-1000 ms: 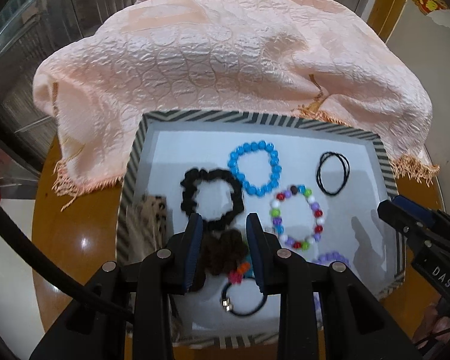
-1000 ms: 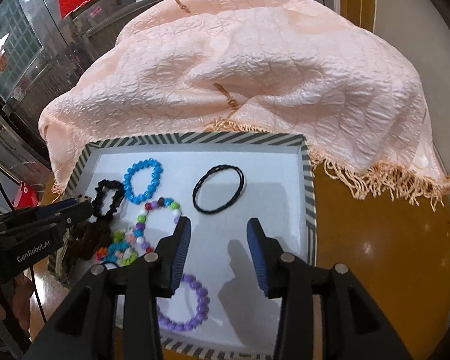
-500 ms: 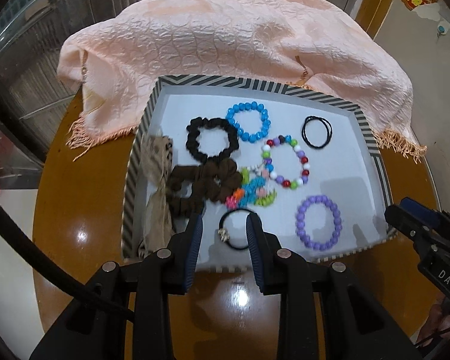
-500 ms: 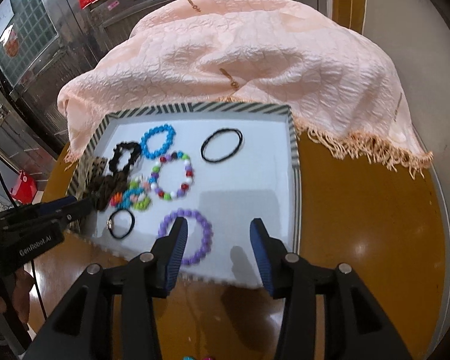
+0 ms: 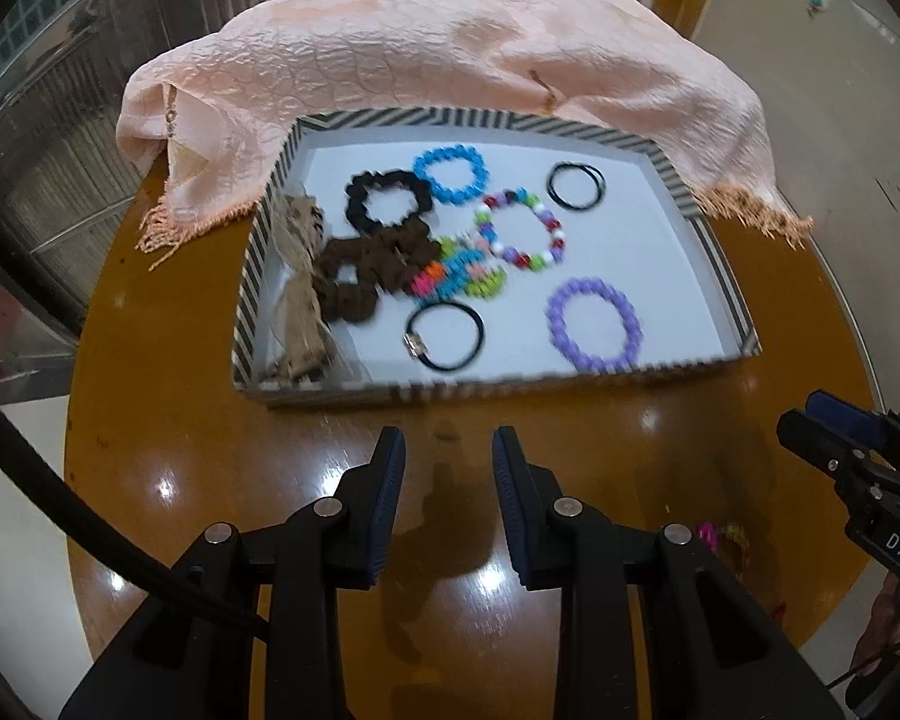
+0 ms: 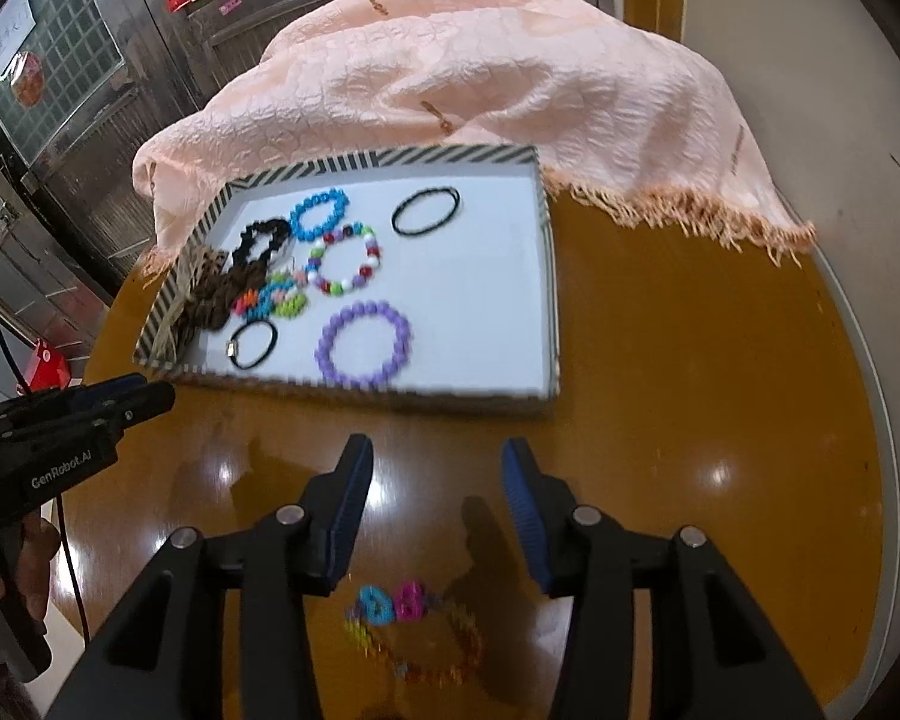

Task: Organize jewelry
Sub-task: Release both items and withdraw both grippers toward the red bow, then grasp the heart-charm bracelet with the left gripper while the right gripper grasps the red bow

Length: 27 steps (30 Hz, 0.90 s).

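Glossy brown counter (image 6: 690, 360); loose multicoloured bracelet (image 6: 411, 630) beneath right gripper (image 6: 432, 480). Light, floppy, likely slippery: pinch one strand. Both grippers, left gripper (image 5: 448, 468) included, apart, empty.

The striped-rim white tray (image 5: 714, 252) holds four bead bracelets: blue (image 5: 450, 173), multicoloured (image 5: 521, 230), purple (image 5: 594, 324), neon (image 5: 457, 277); two scrunchies, black (image 5: 387, 199) and brown (image 5: 373, 273); two black hair ties (image 5: 576, 185) (image 5: 445, 337).
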Each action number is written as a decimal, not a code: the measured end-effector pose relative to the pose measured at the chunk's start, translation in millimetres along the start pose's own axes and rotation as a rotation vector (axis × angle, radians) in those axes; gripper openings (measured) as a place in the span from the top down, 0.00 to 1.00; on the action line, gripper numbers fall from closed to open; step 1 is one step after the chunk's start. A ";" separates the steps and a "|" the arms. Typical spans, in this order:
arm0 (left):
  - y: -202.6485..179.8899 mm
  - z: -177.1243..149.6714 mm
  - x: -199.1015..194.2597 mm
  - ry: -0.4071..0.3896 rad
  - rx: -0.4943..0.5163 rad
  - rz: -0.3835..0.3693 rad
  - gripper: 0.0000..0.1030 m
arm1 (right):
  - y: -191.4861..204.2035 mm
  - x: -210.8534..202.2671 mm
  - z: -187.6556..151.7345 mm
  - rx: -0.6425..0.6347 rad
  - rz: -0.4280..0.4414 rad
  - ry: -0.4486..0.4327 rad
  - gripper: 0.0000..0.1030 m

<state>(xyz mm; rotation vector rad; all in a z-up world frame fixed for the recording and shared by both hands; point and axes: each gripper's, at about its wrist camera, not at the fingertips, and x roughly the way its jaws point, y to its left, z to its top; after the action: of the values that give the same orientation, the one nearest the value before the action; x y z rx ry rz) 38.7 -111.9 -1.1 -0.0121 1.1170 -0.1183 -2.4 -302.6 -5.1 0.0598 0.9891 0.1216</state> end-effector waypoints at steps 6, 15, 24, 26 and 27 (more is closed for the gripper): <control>-12.6 -22.9 0.4 0.026 0.044 -0.040 0.86 | -5.1 -13.0 -37.4 0.018 -0.011 0.011 0.53; -43.9 -38.9 13.3 0.106 0.113 -0.174 0.85 | -31.9 -26.1 -99.2 0.089 -0.025 0.061 0.50; -91.6 -48.2 27.6 0.189 0.231 -0.269 0.82 | -33.6 -28.0 -140.3 0.104 -0.028 0.106 0.50; -104.5 -49.7 30.5 0.193 0.288 -0.281 0.81 | -35.3 -31.8 -142.9 0.111 -0.028 0.099 0.49; -111.6 -49.7 32.4 0.195 0.320 -0.290 0.79 | -36.7 -33.9 -145.1 0.117 -0.028 0.096 0.47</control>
<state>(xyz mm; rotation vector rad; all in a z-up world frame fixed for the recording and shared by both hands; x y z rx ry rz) -1.8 -223.6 -44.2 0.1259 1.2755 -0.5668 -139.3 -344.1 -60.4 0.1484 1.0916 0.0413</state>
